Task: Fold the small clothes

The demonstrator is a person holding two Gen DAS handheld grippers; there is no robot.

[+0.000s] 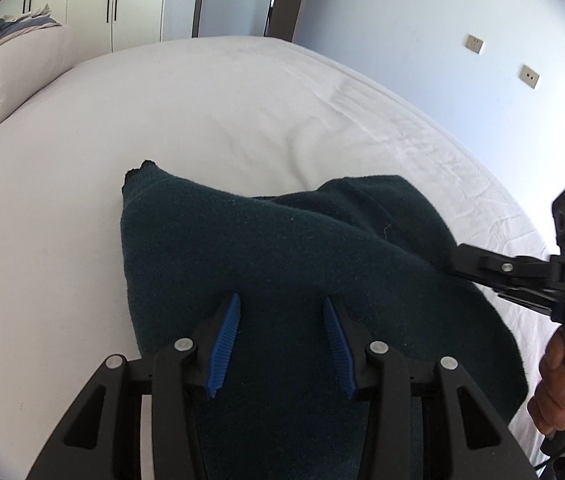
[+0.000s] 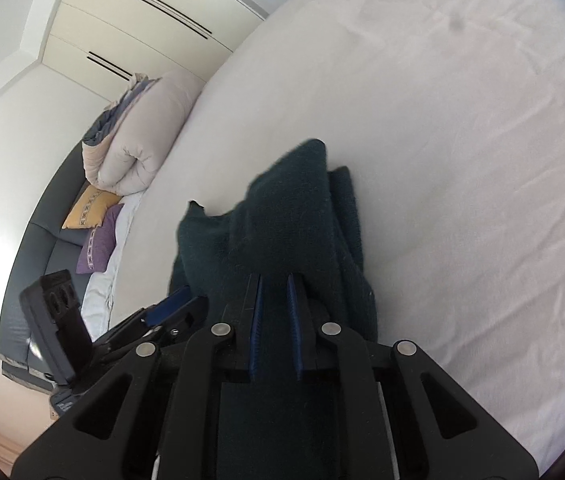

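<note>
One dark green knitted garment (image 1: 282,248) is lying bunched at lower centre on the white bed (image 1: 202,112), the right hand-held gripper (image 2: 275,280) clamping its fold while the left hand-held gripper (image 1: 280,312) is hovering parted above it.

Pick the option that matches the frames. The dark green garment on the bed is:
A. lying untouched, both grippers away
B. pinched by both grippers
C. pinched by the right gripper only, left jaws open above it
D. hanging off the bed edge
C: the right gripper has its blue pads closed on the dark green garment, while the left gripper stands open above the cloth.
</note>
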